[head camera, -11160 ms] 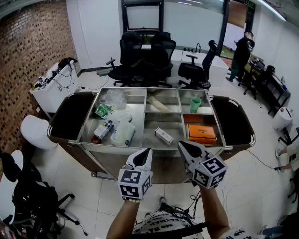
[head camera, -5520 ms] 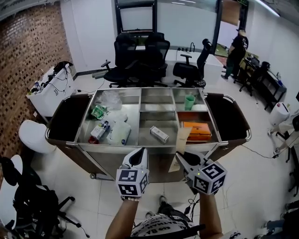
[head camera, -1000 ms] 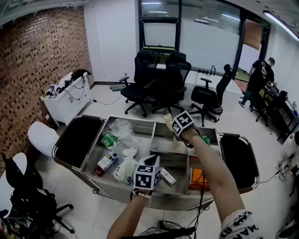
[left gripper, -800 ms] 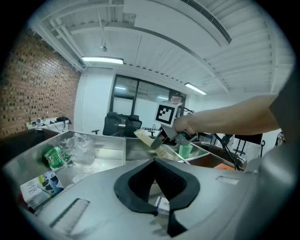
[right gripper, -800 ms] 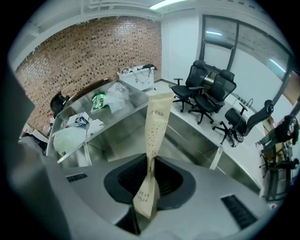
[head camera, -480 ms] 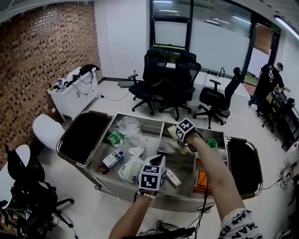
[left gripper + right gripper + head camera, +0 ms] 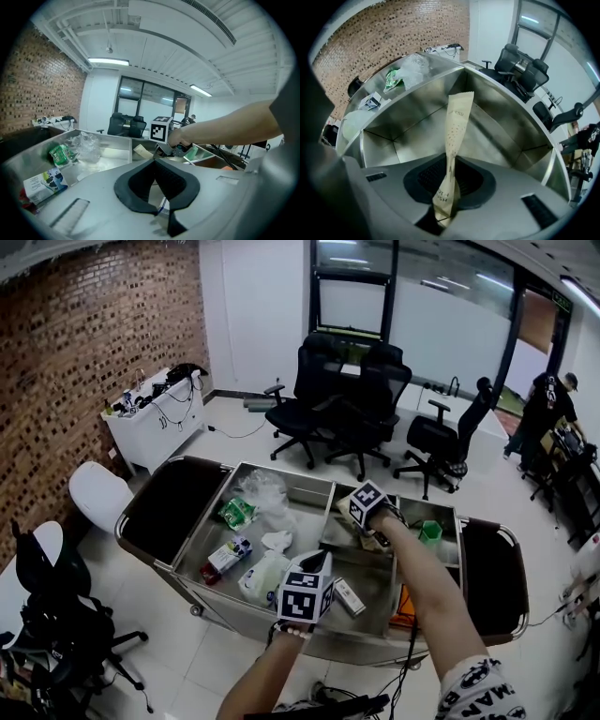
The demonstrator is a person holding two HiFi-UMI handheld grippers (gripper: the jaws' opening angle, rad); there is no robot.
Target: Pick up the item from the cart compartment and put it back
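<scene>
A long tan paper packet [image 7: 455,136] sticks up from between the jaws of my right gripper [image 7: 447,199], which is shut on its lower end. In the head view, that gripper [image 7: 356,512] reaches out over the back middle compartment [image 7: 349,532] of the steel cart, and the packet's tip [image 7: 339,503] shows beside its marker cube. The compartment's bare steel floor [image 7: 417,136] lies right below the packet. My left gripper [image 7: 315,564] hovers over the cart's near edge, shut and holding nothing. In the left gripper view, the left gripper [image 7: 154,161] points at the right hand and its cube [image 7: 161,129].
The left bay holds a green packet [image 7: 234,513], a crumpled clear bag [image 7: 266,489], a printed carton [image 7: 225,556] and a white pouch [image 7: 262,578]. A small box [image 7: 349,596] lies in the front middle, with a green cup [image 7: 430,532] and an orange box [image 7: 409,602] on the right. Office chairs [image 7: 349,399] stand behind.
The right gripper stays over the back middle compartment with the packet and has sunk slightly toward it. The left gripper has barely moved. The head camera has drifted.
</scene>
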